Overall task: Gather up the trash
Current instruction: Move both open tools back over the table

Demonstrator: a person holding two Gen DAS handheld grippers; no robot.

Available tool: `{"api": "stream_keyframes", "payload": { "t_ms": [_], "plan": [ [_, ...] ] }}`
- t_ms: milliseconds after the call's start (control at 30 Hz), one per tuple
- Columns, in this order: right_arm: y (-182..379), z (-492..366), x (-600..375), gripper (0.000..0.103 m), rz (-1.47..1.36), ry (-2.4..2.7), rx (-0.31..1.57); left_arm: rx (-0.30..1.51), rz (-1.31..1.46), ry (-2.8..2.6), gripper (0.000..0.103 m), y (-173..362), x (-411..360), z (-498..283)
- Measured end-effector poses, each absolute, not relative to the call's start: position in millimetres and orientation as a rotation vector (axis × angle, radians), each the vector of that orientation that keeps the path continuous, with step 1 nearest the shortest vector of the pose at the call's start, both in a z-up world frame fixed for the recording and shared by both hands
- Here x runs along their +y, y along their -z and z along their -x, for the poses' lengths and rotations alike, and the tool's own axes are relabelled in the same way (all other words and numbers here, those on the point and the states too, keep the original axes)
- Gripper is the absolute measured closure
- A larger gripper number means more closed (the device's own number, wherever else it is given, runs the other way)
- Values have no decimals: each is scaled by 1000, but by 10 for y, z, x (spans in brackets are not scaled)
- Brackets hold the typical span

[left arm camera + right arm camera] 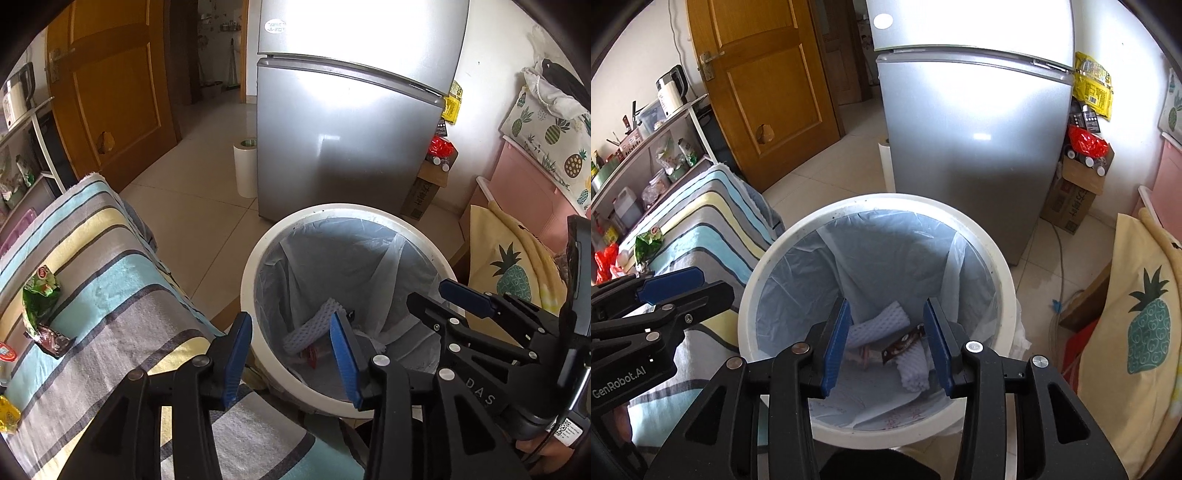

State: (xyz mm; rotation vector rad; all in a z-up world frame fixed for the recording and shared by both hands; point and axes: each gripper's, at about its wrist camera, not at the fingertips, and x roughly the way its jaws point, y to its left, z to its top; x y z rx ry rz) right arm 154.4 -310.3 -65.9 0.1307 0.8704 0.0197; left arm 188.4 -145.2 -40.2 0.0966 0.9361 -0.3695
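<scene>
Two wrappers (38,314) on striped cloth (122,295) beside bin (255,266).

Silver fridge (347,125), wooden door (110,92), tiled floor (207,206)

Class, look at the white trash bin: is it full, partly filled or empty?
Partly filled. The white trash bin holds only foam netting and a wrapper at its bottom.

The trash bin (875,317) is standing on the floor in front of the refrigerator (975,122). Foam sleeves (882,317) and a wrapper (903,343) are lying at its bottom. The bed (110,295) is lying to the left of the bin, with snack bags (38,295) resting on it. A shelf (646,155) is standing behind the bed, a door (764,81) left of the refrigerator, and a cardboard box (1075,195) to its right. A pillow (1141,314) is lying to the right of the bin.
</scene>
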Motion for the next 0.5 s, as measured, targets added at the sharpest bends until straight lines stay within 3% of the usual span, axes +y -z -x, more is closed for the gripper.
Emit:
{"api": "stream_keyframes", "payload": {
  "t_ms": [500],
  "plan": [
    [318,-1421,-2758,60,-116,-87,778,845,-51,257,55,73,-868,-1657]
  ]
}}
